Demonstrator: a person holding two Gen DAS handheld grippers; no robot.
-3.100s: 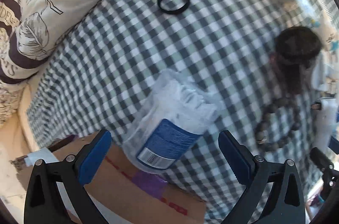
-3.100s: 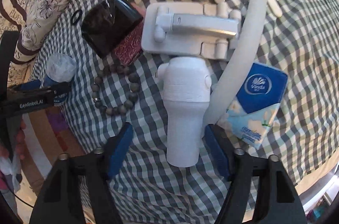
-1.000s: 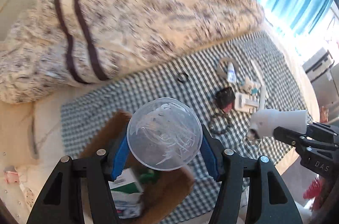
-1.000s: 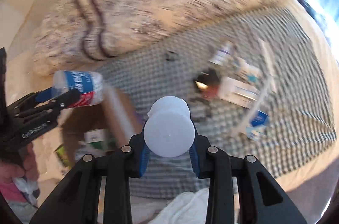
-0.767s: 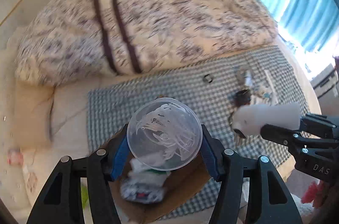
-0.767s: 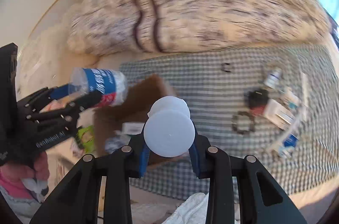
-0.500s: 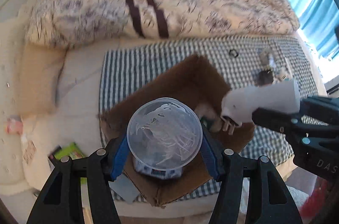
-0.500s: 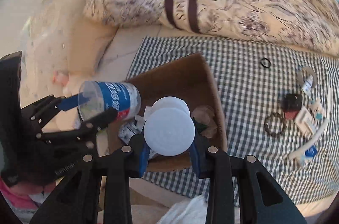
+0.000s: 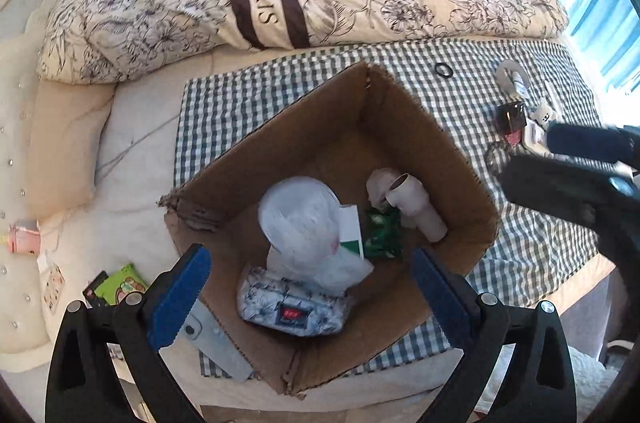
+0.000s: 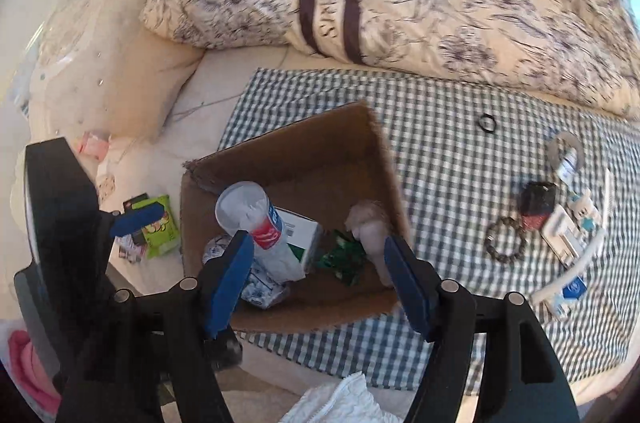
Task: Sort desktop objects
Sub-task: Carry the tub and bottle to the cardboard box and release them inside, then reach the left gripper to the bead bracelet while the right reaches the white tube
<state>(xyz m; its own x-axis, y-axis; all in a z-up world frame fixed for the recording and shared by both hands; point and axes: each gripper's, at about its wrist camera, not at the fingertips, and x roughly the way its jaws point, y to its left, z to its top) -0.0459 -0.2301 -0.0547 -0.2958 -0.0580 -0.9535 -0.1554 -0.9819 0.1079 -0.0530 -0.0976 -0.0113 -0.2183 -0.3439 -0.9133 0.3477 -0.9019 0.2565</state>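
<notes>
black tool point(image 9: 306, 285) — blue pads point(image 9: 176, 297)

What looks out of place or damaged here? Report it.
The cardboard box has a ragged, torn rim at its left corner. A green snack packet lies off the checked cloth, beside the box rather than in it. In the box, the clear plastic bottle stands tilted on the other things.

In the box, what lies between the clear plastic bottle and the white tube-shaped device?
In the left wrist view, a green-and-white carton and a dark green wrapper lie between the clear plastic bottle and the white tube-shaped device, inside the cardboard box.
</notes>
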